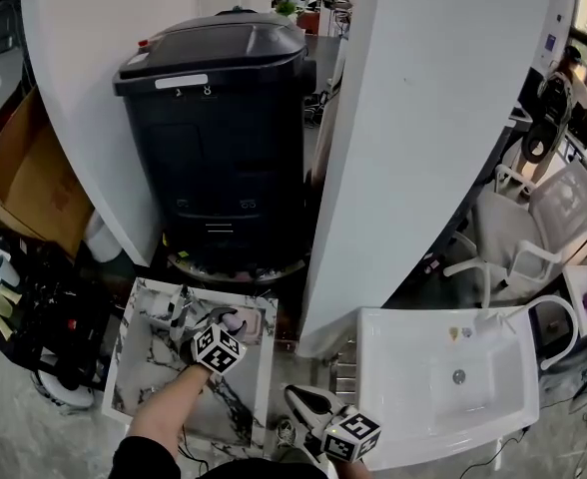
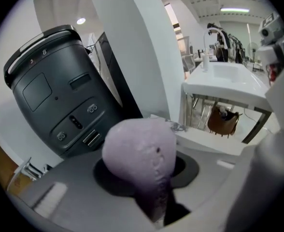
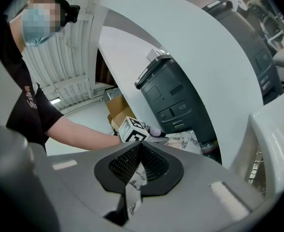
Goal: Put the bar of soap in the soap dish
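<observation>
A pale lilac bar of soap [image 2: 137,153] fills the middle of the left gripper view, standing up between the jaws, with my left gripper [image 2: 149,182] shut on it. From the head view, my left gripper [image 1: 214,325] holds the soap [image 1: 234,321] low over the back right of a marble-patterned table [image 1: 149,377]. There the soap is just over a pinkish soap dish [image 1: 254,325]; I cannot tell whether they touch. My right gripper [image 1: 298,399] hangs off the table's front right corner, shut and holding nothing, as the right gripper [image 3: 139,151] view confirms.
A tall black bin [image 1: 219,118] stands right behind the marble table, between white curved walls [image 1: 433,118]. A white sink [image 1: 453,377] with a tap [image 1: 558,317] is at the right. A cardboard box [image 1: 29,178] and clutter lie at the left, a white chair [image 1: 543,228] far right.
</observation>
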Tool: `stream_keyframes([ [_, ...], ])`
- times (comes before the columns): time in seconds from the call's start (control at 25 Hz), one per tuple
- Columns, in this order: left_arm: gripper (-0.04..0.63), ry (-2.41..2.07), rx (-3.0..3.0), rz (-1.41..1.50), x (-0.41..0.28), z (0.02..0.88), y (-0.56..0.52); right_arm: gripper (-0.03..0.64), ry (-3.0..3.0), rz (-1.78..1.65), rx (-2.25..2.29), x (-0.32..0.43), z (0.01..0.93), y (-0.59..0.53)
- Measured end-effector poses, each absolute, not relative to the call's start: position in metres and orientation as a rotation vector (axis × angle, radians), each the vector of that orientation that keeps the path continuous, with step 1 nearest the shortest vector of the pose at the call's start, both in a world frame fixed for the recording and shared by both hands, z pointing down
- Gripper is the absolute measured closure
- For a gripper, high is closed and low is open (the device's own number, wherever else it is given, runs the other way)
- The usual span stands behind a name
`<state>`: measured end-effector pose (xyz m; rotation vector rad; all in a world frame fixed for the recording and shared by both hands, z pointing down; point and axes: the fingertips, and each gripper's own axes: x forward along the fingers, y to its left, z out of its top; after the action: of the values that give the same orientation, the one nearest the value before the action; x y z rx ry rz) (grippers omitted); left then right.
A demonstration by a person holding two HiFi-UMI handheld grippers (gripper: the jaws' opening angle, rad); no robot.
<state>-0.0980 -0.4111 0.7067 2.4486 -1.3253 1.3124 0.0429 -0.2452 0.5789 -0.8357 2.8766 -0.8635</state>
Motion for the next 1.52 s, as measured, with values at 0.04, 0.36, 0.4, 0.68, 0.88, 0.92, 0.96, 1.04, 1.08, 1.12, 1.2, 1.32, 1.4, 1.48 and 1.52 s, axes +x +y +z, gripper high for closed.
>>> stream_keyframes([
  [0.04, 0.421, -1.312, 2.441, 1.354, -0.098, 0.712, -0.414, 0.617, 2.875, -0.868, -0.84, 0.044, 0.58, -0.246],
  [0.36, 0.42, -1.184, 2.398, 1.687, -0.099, 0.754, -0.426, 0.617, 2.861, -0.898, -0.878, 0.057, 0.59, -0.253],
  [0.4, 0.42, -1.178, 2.39, 1.71, -0.1, 0.758, -0.427, 0.617, 2.859, -0.897, -0.884, 0.058, 0.591, -0.254],
  [0.68, 0.42, -1.138, 2.35, 1.721, -0.104, 0.775, -0.429, 0.617, 2.842, -0.904, -0.936, 0.071, 0.594, -0.263],
  [0.88, 0.42, -1.113, 2.367, 1.713, -0.103, 0.775, -0.429, 0.617, 2.837, -0.915, -0.944, 0.071, 0.595, -0.268],
  [0.92, 0.416, -1.106, 2.375, 1.708, -0.103, 0.774, -0.43, 0.617, 2.835, -0.914, -0.94, 0.07, 0.596, -0.268],
  [0.96, 0.413, -1.101, 2.38, 1.709, -0.104, 0.773, -0.43, 0.617, 2.832, -0.915, -0.934, 0.069, 0.595, -0.269],
  [1.04, 0.404, -1.092, 2.383, 1.721, -0.105, 0.775, -0.43, 0.617, 2.824, -0.92, -0.929, 0.066, 0.595, -0.271],
  [1.08, 0.398, -1.088, 2.385, 1.73, -0.104, 0.775, -0.429, 0.617, 2.821, -0.923, -0.928, 0.065, 0.594, -0.271],
  [1.12, 0.389, -1.087, 2.389, 1.743, -0.104, 0.775, -0.429, 0.617, 2.819, -0.925, -0.929, 0.064, 0.594, -0.271],
  [1.2, 0.363, -1.094, 2.4, 1.764, -0.104, 0.773, -0.43, 0.617, 2.818, -0.922, -0.932, 0.063, 0.594, -0.272],
  [1.32, 0.353, -1.112, 2.411, 1.757, -0.103, 0.768, -0.431, 0.617, 2.821, -0.918, -0.931, 0.061, 0.593, -0.272],
  [1.4, 0.348, -1.118, 2.412, 1.757, -0.103, 0.766, -0.432, 0.617, 2.819, -0.916, -0.934, 0.062, 0.593, -0.272],
  [1.48, 0.344, -1.123, 2.418, 1.749, -0.104, 0.764, -0.433, 0.617, 2.817, -0.91, -0.94, 0.062, 0.592, -0.272],
  [1.52, 0.342, -1.125, 2.424, 1.74, -0.104, 0.763, -0.433, 0.617, 2.817, -0.908, -0.943, 0.062, 0.592, -0.272],
])
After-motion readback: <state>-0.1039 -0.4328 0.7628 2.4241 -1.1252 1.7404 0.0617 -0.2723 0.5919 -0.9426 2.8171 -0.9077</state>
